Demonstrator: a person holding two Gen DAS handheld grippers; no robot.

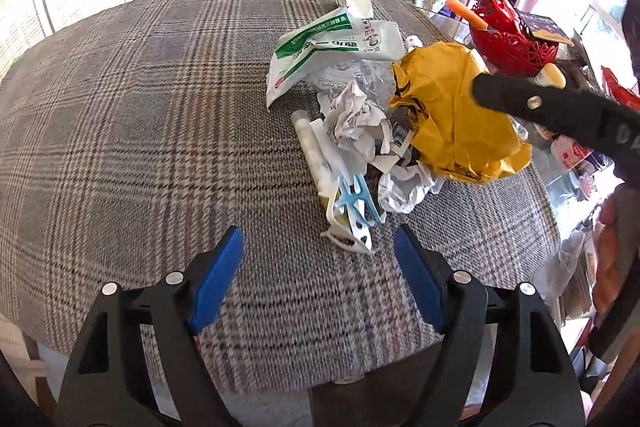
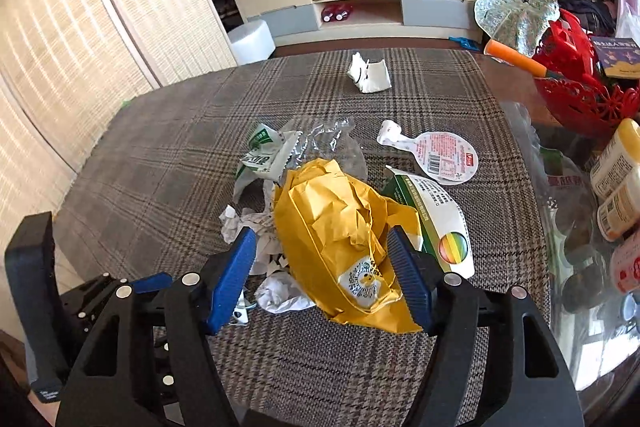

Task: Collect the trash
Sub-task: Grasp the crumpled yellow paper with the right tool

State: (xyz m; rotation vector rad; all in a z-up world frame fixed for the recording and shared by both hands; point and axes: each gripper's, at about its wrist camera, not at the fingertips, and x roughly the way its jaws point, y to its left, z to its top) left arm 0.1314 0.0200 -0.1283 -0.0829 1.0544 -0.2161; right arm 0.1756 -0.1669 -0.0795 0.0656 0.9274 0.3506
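I count one crumpled yellow paper bag (image 2: 340, 231) heaped with one crushed white-and-green carton (image 2: 436, 223) and one green-printed plastic pouch (image 1: 316, 47) on the plaid tablecloth (image 1: 140, 107). My right gripper (image 2: 322, 277) straddles the bag, though I can't tell whether it grips. My left gripper (image 1: 318, 281) is parted and empty.

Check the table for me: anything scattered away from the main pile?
Yes. A crumpled white wrapper lies alone at the far end of the plaid cloth, and a peeled foil lid sits apart, right of the yellow bag.
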